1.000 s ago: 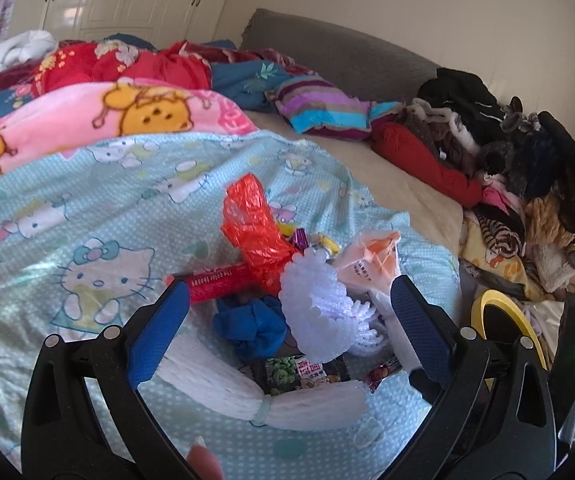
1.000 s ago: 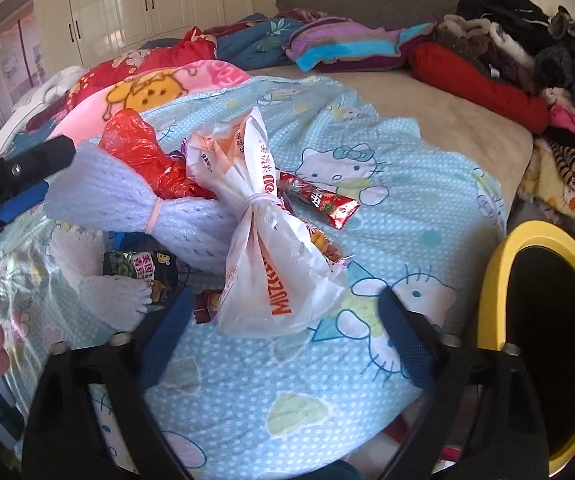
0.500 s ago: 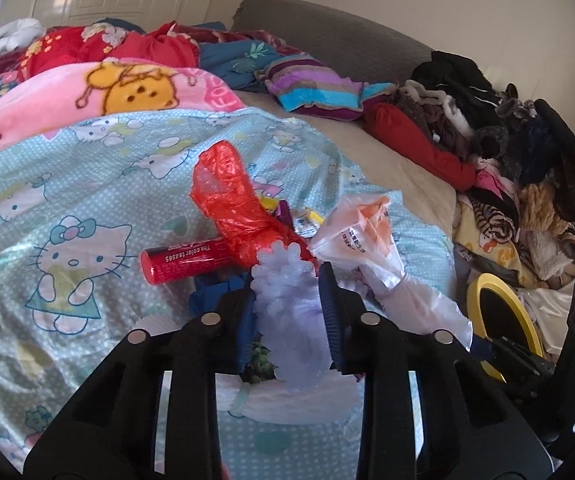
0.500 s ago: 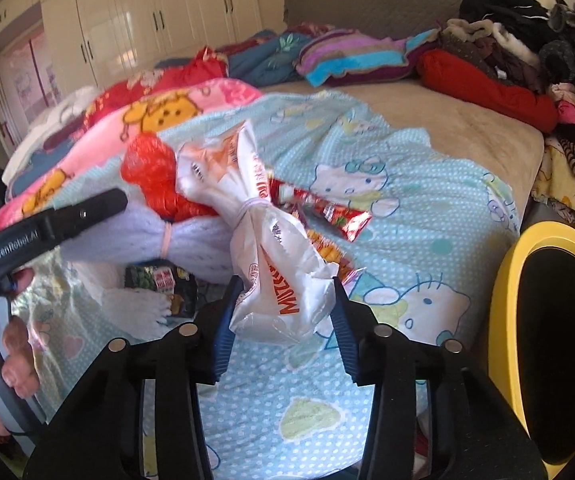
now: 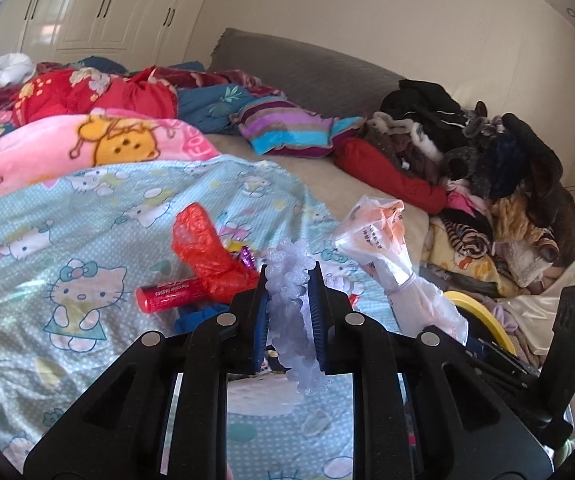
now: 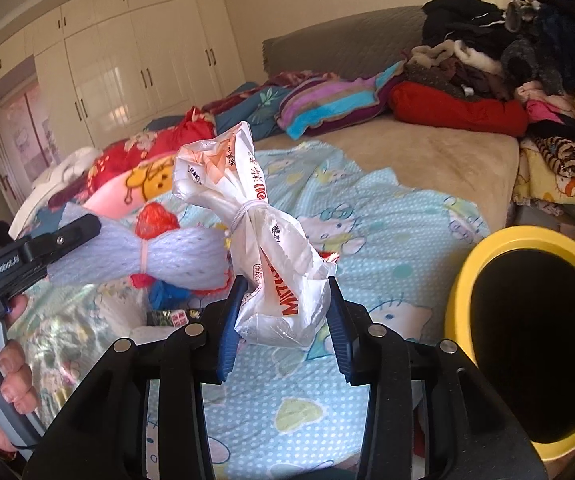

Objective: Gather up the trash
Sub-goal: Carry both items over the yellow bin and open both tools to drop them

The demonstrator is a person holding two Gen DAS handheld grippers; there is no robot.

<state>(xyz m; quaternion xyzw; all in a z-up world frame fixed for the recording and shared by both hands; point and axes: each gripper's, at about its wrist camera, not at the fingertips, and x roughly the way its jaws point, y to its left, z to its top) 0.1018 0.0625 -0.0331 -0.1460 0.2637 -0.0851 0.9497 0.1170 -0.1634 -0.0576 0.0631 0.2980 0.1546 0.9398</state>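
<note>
On the left of the bed's pale blue cartoon-cat blanket (image 5: pixel 87 216), trash lies loose: a red cylindrical tube (image 5: pixel 167 293), a crumpled red plastic bag (image 5: pixel 207 256), a blue scrap (image 5: pixel 195 318) and small printed wrappers (image 6: pixel 171 316). These are not yet collected, and they sit on soft, sloping bedding, so a nudge from either tool could roll the tube out of reach.

In the middle, the left claw (image 5: pixel 287 312) is pressed onto a white foam mesh sleeve tied at its waist with a band (image 6: pixel 143 256), pinching only one frilly end. That foam looks springy and compressible, so it could squeeze out of the narrow bite, and the free half hangs out sideways and may snag the red bag.

Further right, the right claw (image 6: pixel 283 320) pinches the lower bulge of a knotted white plastic bag with orange print (image 6: pixel 255 240), held above the blanket. Slick film likely slides between the pads. The black bin with a yellow rim (image 6: pixel 459 280) stands just beside the bed at the far right; the bag's upright top could catch that rim and fall outside.
</note>
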